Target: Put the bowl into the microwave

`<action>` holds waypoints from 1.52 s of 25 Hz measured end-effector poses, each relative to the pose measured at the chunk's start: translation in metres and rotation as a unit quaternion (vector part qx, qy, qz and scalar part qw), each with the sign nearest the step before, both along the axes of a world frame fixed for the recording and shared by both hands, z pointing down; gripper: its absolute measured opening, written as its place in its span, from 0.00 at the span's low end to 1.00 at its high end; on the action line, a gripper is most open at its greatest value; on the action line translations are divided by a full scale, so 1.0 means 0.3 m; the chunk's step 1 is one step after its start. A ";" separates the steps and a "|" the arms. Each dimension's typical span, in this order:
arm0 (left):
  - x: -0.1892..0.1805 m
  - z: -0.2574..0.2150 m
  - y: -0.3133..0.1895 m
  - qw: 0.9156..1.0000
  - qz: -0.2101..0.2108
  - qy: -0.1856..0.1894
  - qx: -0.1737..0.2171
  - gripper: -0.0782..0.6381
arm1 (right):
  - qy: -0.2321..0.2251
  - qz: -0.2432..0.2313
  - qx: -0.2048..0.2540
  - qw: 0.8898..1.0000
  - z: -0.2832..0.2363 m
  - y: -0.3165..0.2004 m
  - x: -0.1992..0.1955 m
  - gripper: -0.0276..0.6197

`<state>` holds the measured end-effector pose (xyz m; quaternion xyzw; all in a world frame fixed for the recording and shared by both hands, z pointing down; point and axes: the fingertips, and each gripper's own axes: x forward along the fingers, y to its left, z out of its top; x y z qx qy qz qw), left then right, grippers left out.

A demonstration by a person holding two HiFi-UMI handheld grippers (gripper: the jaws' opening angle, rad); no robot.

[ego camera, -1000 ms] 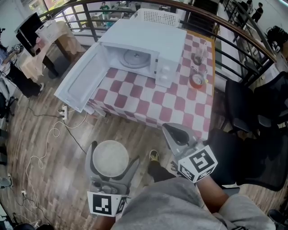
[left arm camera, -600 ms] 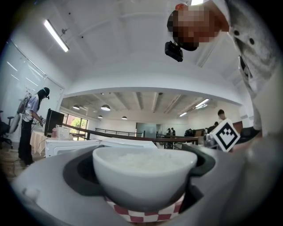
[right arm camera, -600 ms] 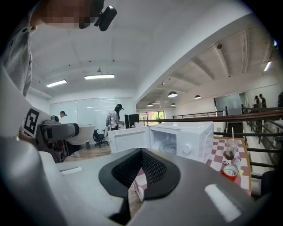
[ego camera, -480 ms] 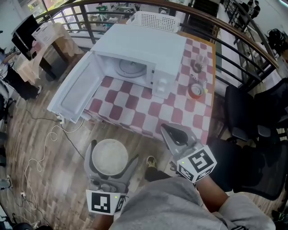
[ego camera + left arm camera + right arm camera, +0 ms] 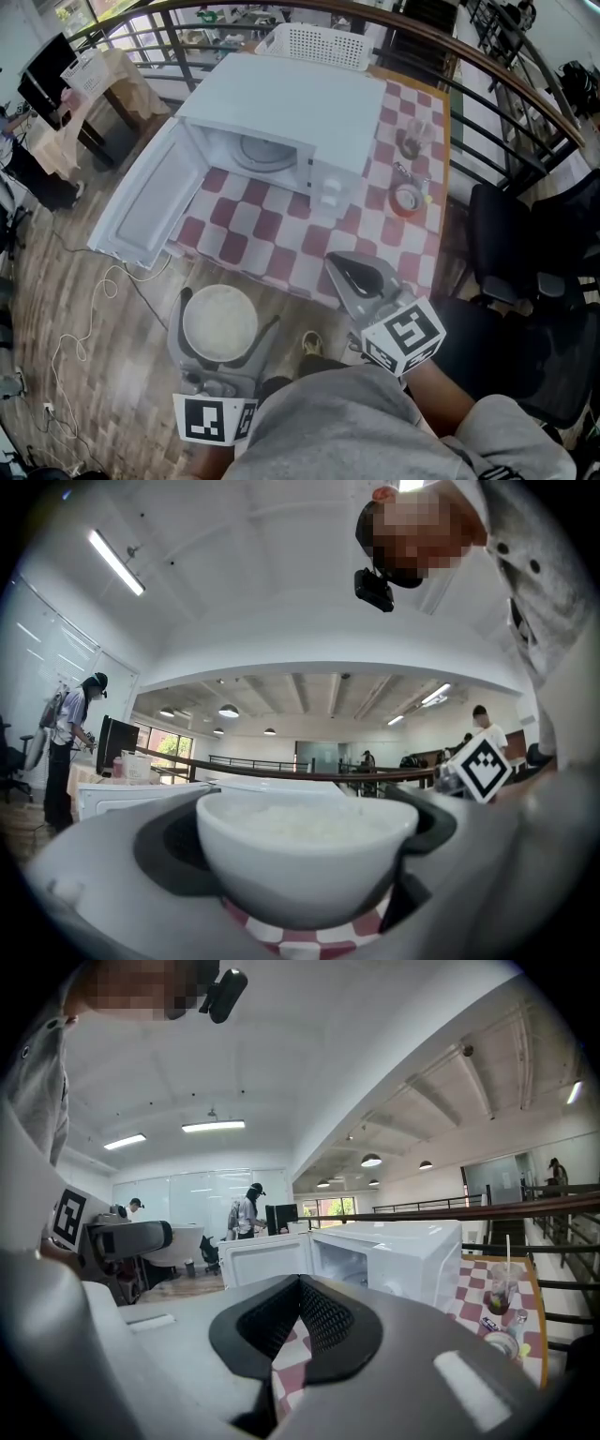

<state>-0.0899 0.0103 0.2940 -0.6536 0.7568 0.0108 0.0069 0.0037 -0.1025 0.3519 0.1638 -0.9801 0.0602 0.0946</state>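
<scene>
White round bowl (image 5: 219, 323) with pale contents is clamped between the fingers of the left gripper (image 5: 223, 314), held above the wooden floor (image 5: 75, 309) and short of the bench (image 5: 281, 234) with its red-and-white checked cloth. On the bench, the white microwave (image 5: 281, 103) stands with its door (image 5: 141, 202) swung wide to the left. The right gripper (image 5: 339, 262) has its fingers together on nothing, over the bench's near edge.

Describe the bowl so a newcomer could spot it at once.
Find the white microwave, door open, on the checked table. Just off the table's near edge, over the wood floor, the left gripper holds the bowl: round, white, filled with something pale, unlike the shut, empty right gripper.
</scene>
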 end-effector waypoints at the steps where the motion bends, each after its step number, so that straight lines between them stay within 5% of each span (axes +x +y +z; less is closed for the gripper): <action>1: -0.004 0.003 -0.009 1.000 -0.001 0.001 -0.001 0.87 | 0.000 -0.001 -0.001 1.000 0.002 -0.007 -0.002 0.04; 20: -0.036 -0.022 -0.080 1.000 -0.003 -0.009 0.002 0.87 | -0.008 -0.015 0.001 1.000 -0.009 -0.054 -0.040 0.04; 38: -0.265 0.020 -0.316 0.997 0.079 0.009 -0.009 0.87 | 0.014 0.043 -0.010 0.999 0.007 -0.202 -0.256 0.04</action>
